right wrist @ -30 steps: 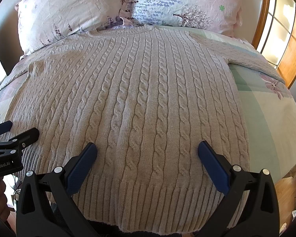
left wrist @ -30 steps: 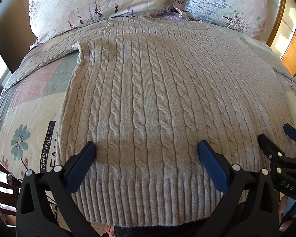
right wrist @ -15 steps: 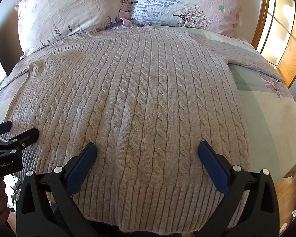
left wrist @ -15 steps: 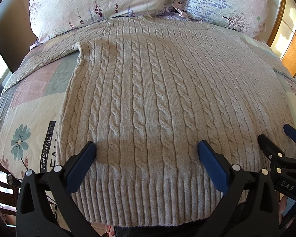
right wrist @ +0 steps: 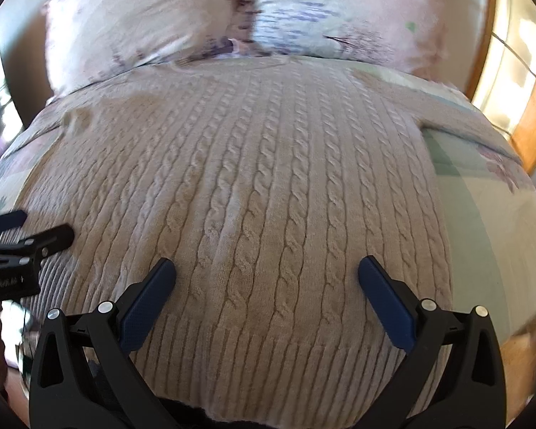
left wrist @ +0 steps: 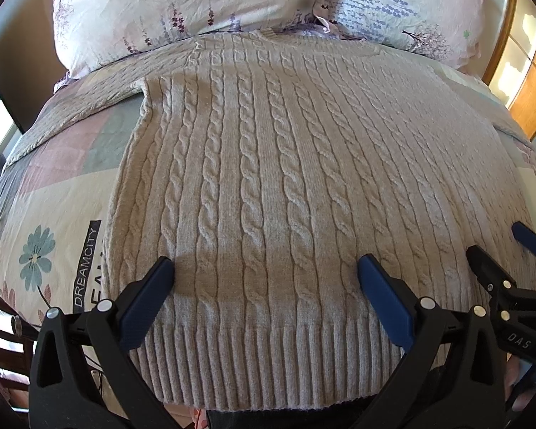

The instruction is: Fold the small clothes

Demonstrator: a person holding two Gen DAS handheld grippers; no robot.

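A beige cable-knit sweater lies flat and face up on the bed, hem toward me, collar by the pillows, sleeves spread to both sides. It also fills the right wrist view. My left gripper is open and empty, hovering over the left part of the ribbed hem. My right gripper is open and empty over the right part of the hem. Each gripper shows at the edge of the other's view: the right one and the left one.
Two floral pillows lean at the head of the bed. The patterned bedsheet shows to the left of the sweater and also to the right. A wooden-framed window stands at the right.
The right wrist view has blurred and shifted: the right gripper has moved, with the sweater sitting lower in its view. The left gripper has hardly moved. Both stay open.
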